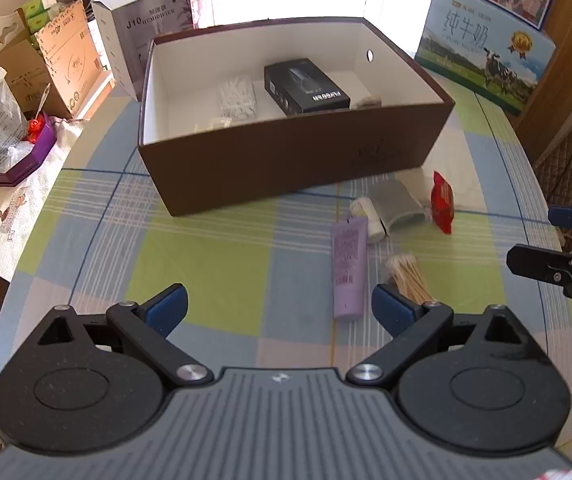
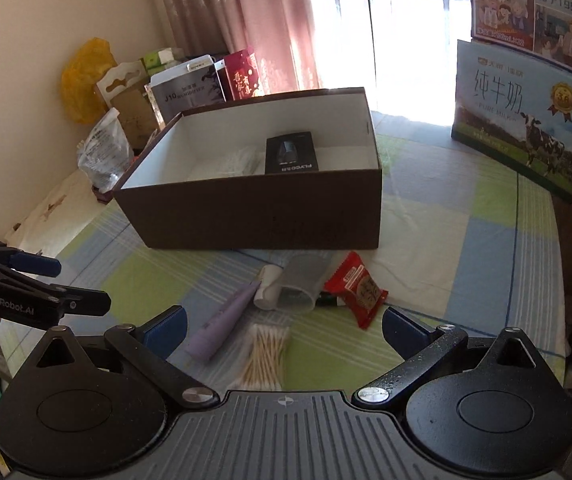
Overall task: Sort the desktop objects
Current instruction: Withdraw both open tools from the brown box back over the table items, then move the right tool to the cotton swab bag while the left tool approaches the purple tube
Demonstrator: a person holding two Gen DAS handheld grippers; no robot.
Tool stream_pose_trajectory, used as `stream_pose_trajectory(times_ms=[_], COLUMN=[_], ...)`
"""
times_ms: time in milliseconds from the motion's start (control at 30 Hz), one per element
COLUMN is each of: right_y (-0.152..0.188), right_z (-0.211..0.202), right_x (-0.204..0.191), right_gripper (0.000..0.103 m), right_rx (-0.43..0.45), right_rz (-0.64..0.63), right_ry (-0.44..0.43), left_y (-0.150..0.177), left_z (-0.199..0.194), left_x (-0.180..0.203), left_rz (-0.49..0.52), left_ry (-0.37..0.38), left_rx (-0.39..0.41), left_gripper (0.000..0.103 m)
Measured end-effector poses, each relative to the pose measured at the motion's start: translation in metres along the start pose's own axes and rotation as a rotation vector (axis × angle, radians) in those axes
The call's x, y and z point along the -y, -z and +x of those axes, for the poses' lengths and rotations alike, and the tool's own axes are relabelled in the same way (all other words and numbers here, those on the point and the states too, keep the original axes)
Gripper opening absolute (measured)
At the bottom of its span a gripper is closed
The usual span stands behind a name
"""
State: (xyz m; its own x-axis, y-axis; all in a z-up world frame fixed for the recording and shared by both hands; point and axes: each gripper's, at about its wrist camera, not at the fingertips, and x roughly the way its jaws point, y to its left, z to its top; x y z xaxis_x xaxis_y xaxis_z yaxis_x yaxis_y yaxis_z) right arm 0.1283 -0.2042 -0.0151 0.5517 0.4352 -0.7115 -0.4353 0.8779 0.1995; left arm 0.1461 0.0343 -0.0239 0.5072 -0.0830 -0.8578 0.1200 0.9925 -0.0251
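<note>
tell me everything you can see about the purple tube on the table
The purple tube is a pale lilac squeeze tube, plastic by the look of it, with small print on its side too blurred to read. It lies flat on the checked tablecloth in front of the brown box, outside it. One end is wide and flat; the narrower end points toward a small white roll and seems to touch it. A bundle of cotton swabs lies close beside it. Neither gripper holds it.
</note>
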Motion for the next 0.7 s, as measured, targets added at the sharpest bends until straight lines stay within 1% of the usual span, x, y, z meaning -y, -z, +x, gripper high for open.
stream_pose_trajectory(times_ms=[700], right_y=[0.034], right_z=[0.015], right_x=[-0.012], right_gripper=[0.101], right_rx=[-0.104], right_rz=[0.028], right_ry=[-0.021], left_y=[0.029], left_z=[0.017], left_x=[0.011], left_rz=[0.009], left_ry=[0.022], left_rx=[-0.084], left_gripper=[0.097])
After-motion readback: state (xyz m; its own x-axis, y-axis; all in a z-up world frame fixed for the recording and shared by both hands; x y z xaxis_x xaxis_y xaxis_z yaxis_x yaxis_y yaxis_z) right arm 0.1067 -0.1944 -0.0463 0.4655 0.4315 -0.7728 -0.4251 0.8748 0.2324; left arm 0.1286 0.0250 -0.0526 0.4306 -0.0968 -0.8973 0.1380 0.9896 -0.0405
